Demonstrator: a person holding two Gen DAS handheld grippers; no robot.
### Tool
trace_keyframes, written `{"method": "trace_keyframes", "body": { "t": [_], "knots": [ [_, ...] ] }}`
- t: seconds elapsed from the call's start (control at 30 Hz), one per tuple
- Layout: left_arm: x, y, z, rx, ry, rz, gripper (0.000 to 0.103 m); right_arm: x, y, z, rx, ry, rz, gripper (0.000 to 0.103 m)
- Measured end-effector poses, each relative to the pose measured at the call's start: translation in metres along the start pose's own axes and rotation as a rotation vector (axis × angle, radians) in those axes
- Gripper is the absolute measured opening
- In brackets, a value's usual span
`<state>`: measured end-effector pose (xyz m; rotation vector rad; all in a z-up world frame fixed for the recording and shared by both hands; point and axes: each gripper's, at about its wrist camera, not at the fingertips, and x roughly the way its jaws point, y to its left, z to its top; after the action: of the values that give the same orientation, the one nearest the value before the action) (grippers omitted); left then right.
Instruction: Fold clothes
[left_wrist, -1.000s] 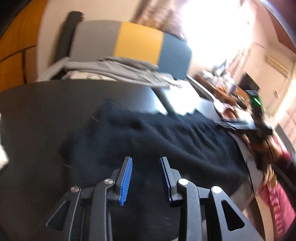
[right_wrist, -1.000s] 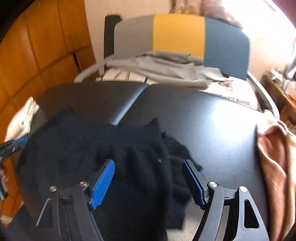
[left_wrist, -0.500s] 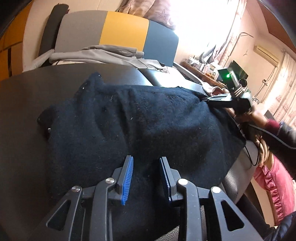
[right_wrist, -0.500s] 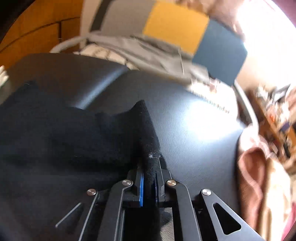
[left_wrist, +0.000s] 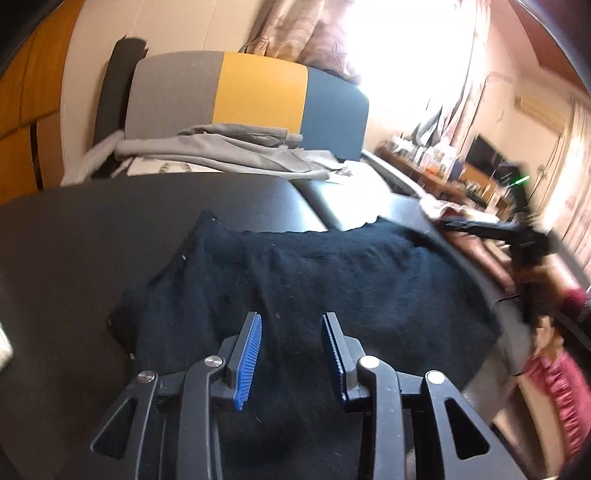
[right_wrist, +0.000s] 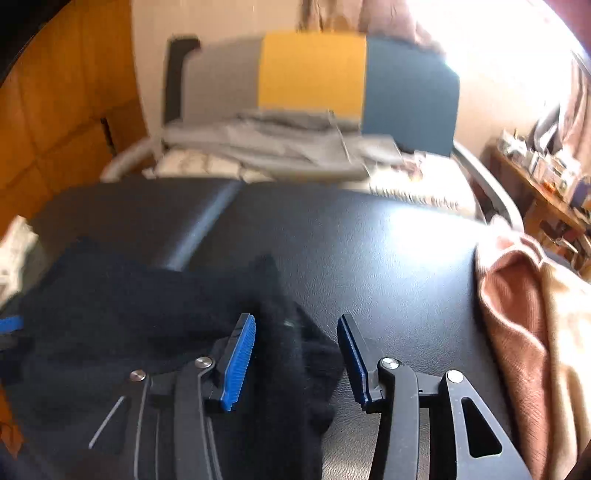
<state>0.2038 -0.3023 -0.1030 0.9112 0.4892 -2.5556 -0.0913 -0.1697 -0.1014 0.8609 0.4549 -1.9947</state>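
Black sweater (left_wrist: 332, 288) lies spread on the dark tabletop (left_wrist: 92, 240), mostly flat, one ridge of fabric (right_wrist: 280, 317) bunched up near its right edge. Your left tool (left_wrist: 291, 332) hovers over the sweater's near edge w/ jaws opening; blue pads (left_wrist: 248, 363) clear of the knit, nothing pinched. Your right tool (right_wrist: 295, 336) also opening, released; the raised ridge sits between its pads (right_wrist: 238, 363) but isn't pressed. Right-wrist view blurred. Pink-beige garment (right_wrist: 524, 314) lies at the tabletop's right side, apart from the sweater. Behind: chair (left_wrist: 258, 92) w/ grey/yellow/blue back, grey clothes (left_wrist: 221, 147) piled on its seat.
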Motion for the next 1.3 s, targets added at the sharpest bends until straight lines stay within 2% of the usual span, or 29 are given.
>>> {"method": "trace_keyframes", "body": {
  "t": [0.07,0.13,0.23,0.37,0.5,0.63,0.7,0.8,0.9,0.93,1.0,1.07,1.1,1.13,1.17,1.2,1.23,1.27,1.3],
  "knots": [
    [0.01,-0.001,0.0,0.019,0.023,0.028,0.034,-0.02,0.014,-0.005,-0.018,-0.016,0.138,0.052],
    [0.022,0.002,-0.008,0.033,0.08,0.065,0.034,-0.028,0.035,-0.018,-0.093,0.025,0.239,0.06],
    [0.022,0.012,-0.021,0.019,0.091,0.05,0.034,-0.01,0.054,-0.061,-0.143,0.207,0.218,0.063],
    [0.015,0.012,-0.031,0.0,0.088,0.034,0.034,-0.042,0.055,-0.12,-0.09,0.154,0.254,0.064],
    [0.013,-0.003,-0.031,0.016,0.095,0.064,0.034,-0.072,0.069,-0.157,-0.111,0.106,0.211,0.064],
    [-0.004,-0.024,-0.023,0.089,0.083,0.037,0.035,-0.066,0.074,-0.15,-0.115,0.097,0.177,0.065],
    [-0.011,-0.033,-0.015,0.127,0.049,0.011,0.036,-0.063,0.076,-0.146,-0.117,0.093,0.161,0.065],
    [-0.013,-0.045,-0.005,0.181,0.017,-0.012,0.037,-0.063,0.074,-0.123,-0.077,0.1,0.163,0.065],
    [0.005,-0.052,0.003,0.214,0.027,-0.021,0.037,-0.068,0.075,-0.098,-0.044,0.024,0.154,0.068],
    [0.011,-0.053,0.003,0.212,0.035,-0.01,0.038,-0.065,0.076,-0.089,-0.041,0.006,0.144,0.074],
    [0.028,-0.043,0.004,0.171,0.068,0.036,0.038,-0.054,0.079,-0.073,-0.031,-0.01,0.135,0.081],
    [0.046,-0.017,0.0,0.041,0.107,0.047,0.043,-0.033,0.082,-0.065,-0.04,0.016,0.094,0.083],
    [0.047,-0.003,-0.003,-0.038,0.082,-0.002,0.041,-0.023,0.083,-0.061,-0.044,0.029,0.074,0.083],
    [0.047,0.004,-0.004,-0.084,0.069,-0.03,0.038,-0.005,0.082,-0.062,-0.069,0.067,-0.009,0.083],
    [0.046,0.011,-0.005,-0.123,0.061,-0.051,0.033,0.005,0.076,-0.068,-0.053,0.072,-0.026,0.09],
    [0.046,0.017,-0.007,-0.162,0.053,-0.072,0.033,0.015,0.07,-0.073,-0.036,0.076,-0.041,0.096],
    [0.045,0.024,-0.008,-0.201,0.044,-0.093,0.033,0.018,0.059,-0.075,0.017,0.073,-0.017,0.103],
    [0.044,0.025,-0.008,-0.212,0.041,-0.109,0.033,0.021,0.049,-0.078,0.071,0.07,0.008,0.103],
    [0.042,0.026,-0.008,-0.218,0.039,-0.123,0.035,0.021,0.048,-0.077,0.07,0.077,0.012,0.103]
  ]
}}
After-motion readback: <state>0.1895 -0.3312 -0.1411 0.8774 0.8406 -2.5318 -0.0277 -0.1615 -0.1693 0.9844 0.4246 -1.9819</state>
